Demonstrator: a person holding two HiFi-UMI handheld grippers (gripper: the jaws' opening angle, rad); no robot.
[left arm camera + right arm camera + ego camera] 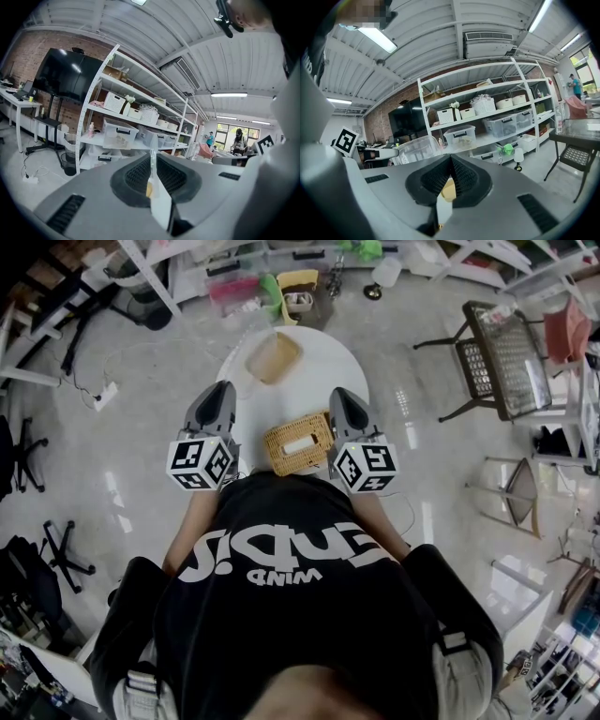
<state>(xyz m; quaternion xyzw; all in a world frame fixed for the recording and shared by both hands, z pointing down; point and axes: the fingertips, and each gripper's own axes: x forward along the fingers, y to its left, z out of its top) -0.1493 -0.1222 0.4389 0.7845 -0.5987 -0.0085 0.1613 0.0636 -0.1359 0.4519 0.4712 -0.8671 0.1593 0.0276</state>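
Observation:
In the head view I hold both grippers level over the near edge of a round white table (323,357). The left gripper (223,387) is shut and holds nothing, just left of a woven tissue box (298,442). Also shut and holding nothing, the right gripper (341,393) sits at the box's right side. Farther back on the table lies a tan shallow tray (273,357). In the left gripper view the left gripper (151,161) has its jaws pressed together. The right gripper (450,161) looks the same in its own view. A sliver of the tan tray (448,190) shows below the jaws.
White shelving with storage bins (126,122) and a dark screen (65,75) stand ahead. A metal mesh chair (502,352) is to the right of the table. A power strip (103,393) and office chairs (56,554) are on the floor at left. People (239,138) stand far off.

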